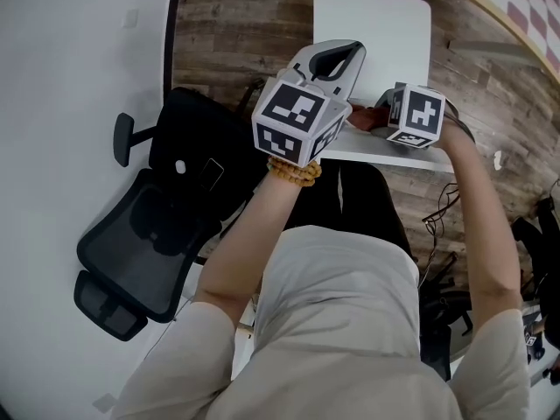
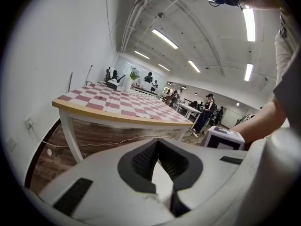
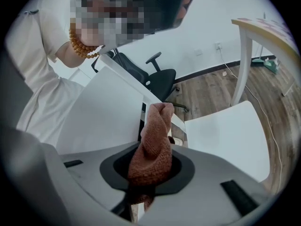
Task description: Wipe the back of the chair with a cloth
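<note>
At the top edge of the white chair's back [image 1: 389,154], your right tongs [image 3: 151,166] are clamped on a rust-brown cloth [image 3: 154,135]. Its bunched free end seems to rest against that edge, though the contact is hard to confirm. Your left tongs [image 1: 348,51] hover just beside the right ones, jaws closed together with nothing between them.
</note>
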Demonstrator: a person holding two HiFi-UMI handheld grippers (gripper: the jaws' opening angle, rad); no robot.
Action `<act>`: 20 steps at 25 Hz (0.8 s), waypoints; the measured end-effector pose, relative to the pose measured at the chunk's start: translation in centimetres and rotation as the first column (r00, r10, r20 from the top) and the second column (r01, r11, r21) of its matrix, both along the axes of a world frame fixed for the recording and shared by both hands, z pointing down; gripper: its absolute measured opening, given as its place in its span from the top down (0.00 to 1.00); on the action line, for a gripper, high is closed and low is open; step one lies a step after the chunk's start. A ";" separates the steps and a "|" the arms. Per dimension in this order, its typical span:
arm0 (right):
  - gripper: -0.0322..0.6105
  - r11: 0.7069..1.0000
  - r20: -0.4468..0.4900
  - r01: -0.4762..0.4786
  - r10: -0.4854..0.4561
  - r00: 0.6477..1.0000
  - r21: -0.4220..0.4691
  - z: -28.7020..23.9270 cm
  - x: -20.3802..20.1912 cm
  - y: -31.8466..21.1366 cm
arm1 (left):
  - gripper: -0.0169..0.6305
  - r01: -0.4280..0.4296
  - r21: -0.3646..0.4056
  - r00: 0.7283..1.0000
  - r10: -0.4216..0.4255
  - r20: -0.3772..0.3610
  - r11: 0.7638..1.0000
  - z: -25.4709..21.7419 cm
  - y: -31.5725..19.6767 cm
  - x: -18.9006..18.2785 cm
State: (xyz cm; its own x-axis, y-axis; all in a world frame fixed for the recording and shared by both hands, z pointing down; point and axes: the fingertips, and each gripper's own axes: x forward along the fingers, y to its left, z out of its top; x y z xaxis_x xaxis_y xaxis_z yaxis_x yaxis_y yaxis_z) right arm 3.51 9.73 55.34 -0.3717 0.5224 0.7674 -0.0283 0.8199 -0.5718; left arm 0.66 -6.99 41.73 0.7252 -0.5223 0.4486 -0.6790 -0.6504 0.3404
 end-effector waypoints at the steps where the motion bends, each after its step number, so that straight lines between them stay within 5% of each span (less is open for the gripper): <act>1: 0.82 1.000 0.012 0.005 -0.005 1.000 -0.006 -0.7 -0.1 0.1 | 0.95 -0.002 -0.004 1.000 0.001 -0.002 1.000 0.0 0.0 0.0; 20: 0.82 1.000 0.060 0.016 -0.016 0.998 0.002 -9.0 2.4 0.6 | 0.95 -0.006 -0.013 1.000 0.006 -0.001 1.000 -0.1 0.5 0.5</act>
State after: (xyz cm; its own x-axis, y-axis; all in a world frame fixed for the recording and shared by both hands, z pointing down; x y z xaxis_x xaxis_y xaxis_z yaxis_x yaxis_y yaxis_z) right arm 5.95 10.32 46.34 -0.4086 0.5272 0.7450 0.0190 0.8210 -0.5706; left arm 1.19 -6.50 41.63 0.7287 -0.5125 0.4542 -0.6749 -0.6499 0.3495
